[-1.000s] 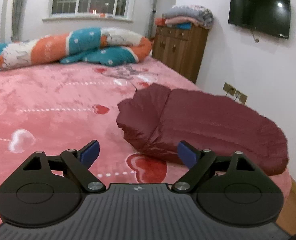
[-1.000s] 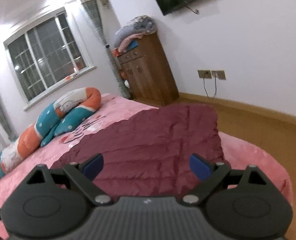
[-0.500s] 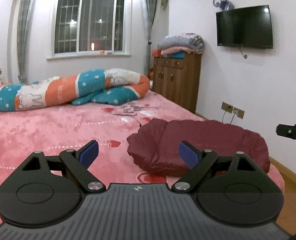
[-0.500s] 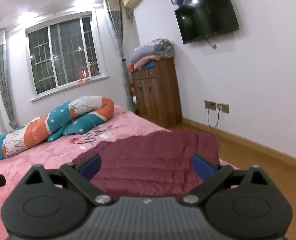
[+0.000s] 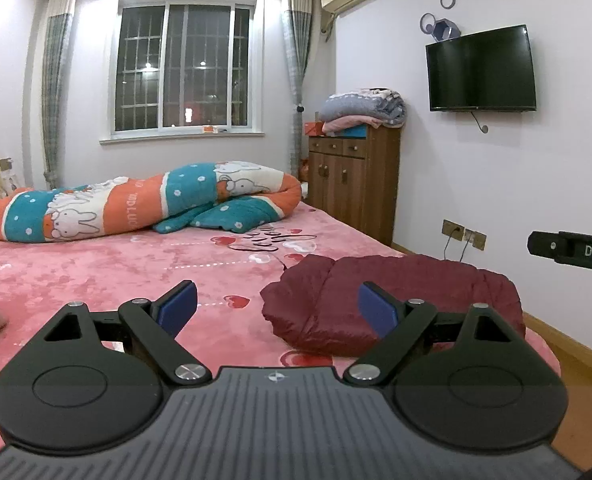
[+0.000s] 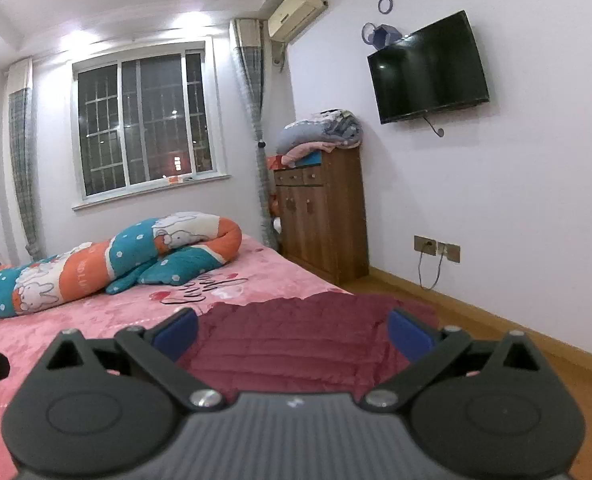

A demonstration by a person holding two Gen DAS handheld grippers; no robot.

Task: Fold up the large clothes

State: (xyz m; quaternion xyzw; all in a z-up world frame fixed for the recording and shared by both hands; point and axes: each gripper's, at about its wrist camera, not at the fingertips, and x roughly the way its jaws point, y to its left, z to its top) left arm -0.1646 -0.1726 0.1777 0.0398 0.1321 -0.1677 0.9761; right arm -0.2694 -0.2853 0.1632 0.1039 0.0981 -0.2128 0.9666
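We are holding the left tool (image 5: 276, 300) spread and empty above the bed (image 5: 96, 264). The folded jacket (image 5: 407, 296) is lying at the bed's right edge. We are holding the right tool (image 6: 292, 330) wide, gripping nothing, above the jacket.

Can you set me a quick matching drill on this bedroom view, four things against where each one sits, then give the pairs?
Things:
1. maroon jacket
2. rolled quilt
3. folded blankets
4. TV

Places:
A. on top of the wooden cabinet
B. mounted on the wall to the right
C. at the far side of the bed, below the window
D. folded at the bed's near right corner, ahead of both claws

Pairs: 1-D, 2-C, 3-A, 4-B
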